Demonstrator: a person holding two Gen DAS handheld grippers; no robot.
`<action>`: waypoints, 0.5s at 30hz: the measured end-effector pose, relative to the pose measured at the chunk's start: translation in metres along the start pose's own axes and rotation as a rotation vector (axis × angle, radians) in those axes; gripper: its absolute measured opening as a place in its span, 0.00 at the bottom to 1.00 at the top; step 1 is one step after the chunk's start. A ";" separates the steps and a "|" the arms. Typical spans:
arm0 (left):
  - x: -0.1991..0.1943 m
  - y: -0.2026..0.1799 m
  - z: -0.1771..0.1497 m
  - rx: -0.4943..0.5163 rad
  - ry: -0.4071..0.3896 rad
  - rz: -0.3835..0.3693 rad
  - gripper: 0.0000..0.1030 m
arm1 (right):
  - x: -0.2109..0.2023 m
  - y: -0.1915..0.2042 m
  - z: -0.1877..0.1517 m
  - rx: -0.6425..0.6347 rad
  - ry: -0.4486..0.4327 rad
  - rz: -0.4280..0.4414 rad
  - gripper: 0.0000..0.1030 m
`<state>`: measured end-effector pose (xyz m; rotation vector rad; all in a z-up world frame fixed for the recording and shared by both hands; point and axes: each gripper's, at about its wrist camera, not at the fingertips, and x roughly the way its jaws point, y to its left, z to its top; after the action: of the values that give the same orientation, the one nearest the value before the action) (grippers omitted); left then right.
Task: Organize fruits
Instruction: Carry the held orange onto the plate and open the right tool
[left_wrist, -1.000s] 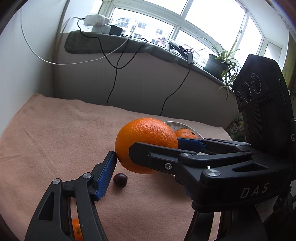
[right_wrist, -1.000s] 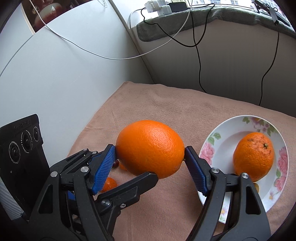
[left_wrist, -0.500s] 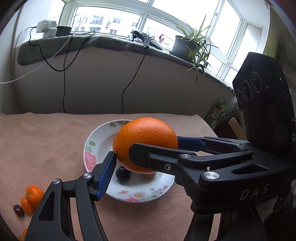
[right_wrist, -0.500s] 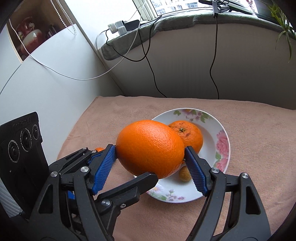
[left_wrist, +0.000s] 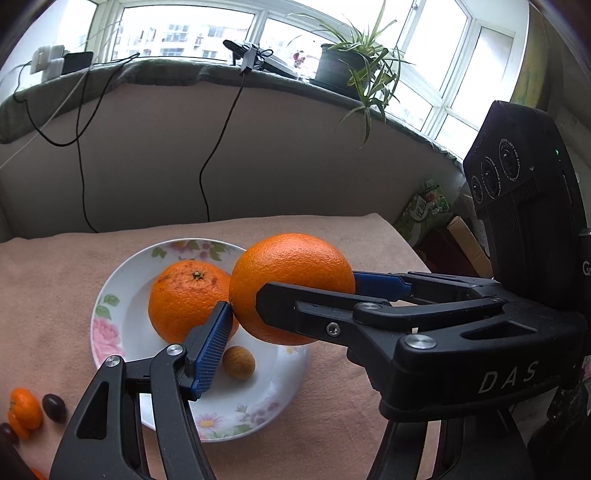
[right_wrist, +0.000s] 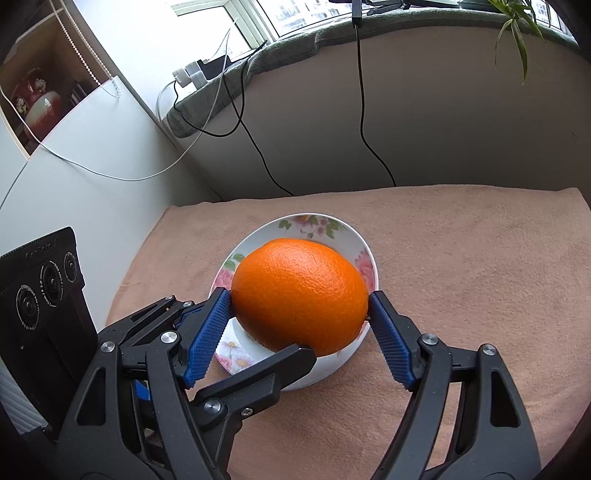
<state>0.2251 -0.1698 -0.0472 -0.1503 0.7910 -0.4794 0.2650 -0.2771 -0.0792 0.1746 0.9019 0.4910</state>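
Note:
A large orange (left_wrist: 291, 284) is held between both grippers, above a white flowered plate (left_wrist: 110, 325). My left gripper (left_wrist: 291, 314) touches it with the blue pad of one finger (left_wrist: 210, 347) on the left. My right gripper (right_wrist: 299, 328) is shut on the same orange (right_wrist: 299, 291), with its blue pads (right_wrist: 207, 336) on both sides. On the plate lie a second orange (left_wrist: 184, 299) and a small tan round fruit (left_wrist: 238, 362). In the right wrist view the plate (right_wrist: 321, 229) lies mostly hidden behind the held orange.
A small tangerine (left_wrist: 24, 410) and dark grapes (left_wrist: 53, 406) lie on the beige cloth (left_wrist: 48, 295) left of the plate. A wall with hanging cables (left_wrist: 207, 166) and a sill with a potted plant (left_wrist: 343, 66) stand behind. The table's right edge drops off (left_wrist: 413, 251).
Both grippers have carried the large orange from the left part of the cloth to the right, over the plate. The plate with the second orange now lies directly under and behind it.

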 end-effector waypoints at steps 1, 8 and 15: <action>0.003 -0.001 -0.001 -0.001 0.008 -0.003 0.63 | 0.003 -0.002 0.001 0.008 0.003 -0.004 0.76; 0.018 -0.009 -0.004 0.013 0.053 -0.023 0.63 | 0.011 -0.023 0.002 0.079 0.004 -0.009 0.76; 0.013 -0.011 -0.014 0.008 0.069 -0.059 0.61 | 0.019 -0.021 0.013 0.069 -0.005 0.010 0.76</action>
<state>0.2189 -0.1848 -0.0620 -0.1506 0.8537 -0.5463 0.2927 -0.2859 -0.0919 0.2430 0.9143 0.4691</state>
